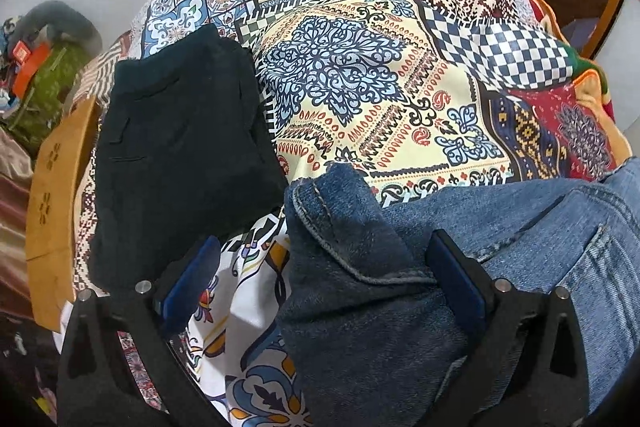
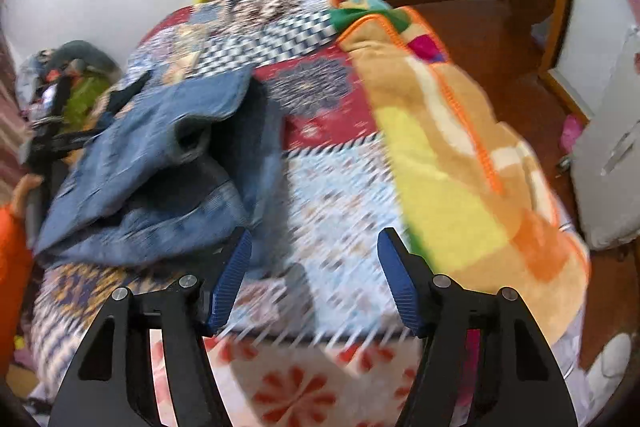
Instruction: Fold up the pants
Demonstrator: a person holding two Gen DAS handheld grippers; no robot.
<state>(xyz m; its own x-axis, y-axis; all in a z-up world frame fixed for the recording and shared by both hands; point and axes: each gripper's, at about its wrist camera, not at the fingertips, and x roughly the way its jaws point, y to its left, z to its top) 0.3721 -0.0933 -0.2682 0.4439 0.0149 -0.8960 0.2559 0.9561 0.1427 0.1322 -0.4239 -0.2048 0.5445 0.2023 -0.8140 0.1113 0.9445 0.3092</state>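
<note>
**Jeans bunched on the bed, both tools empty**

Right now the jeans (image 1: 400,267) are lying in a rumpled heap on the patterned bedspread (image 1: 360,87) of the bed, near its front edge, just beside a folded dark garment (image 1: 180,147). The left tool (image 1: 320,287) is standing wide apart, straddling a raised denim fold without pinching it. The right tool (image 2: 314,283) is also standing apart, gripping nothing, hovering over bare bedspread beside the jeans; its view is blurring.

Trouble is likely coming from the bunching. If the left tool is closing where it stands, it may be catching several layers, or the bedspread beneath, and dragging the heap rather than a single edge. The blanket (image 2: 460,147) is lying close by and could be snagging too. A misjudged grab from the right side may be missing the denim altogether.
</note>
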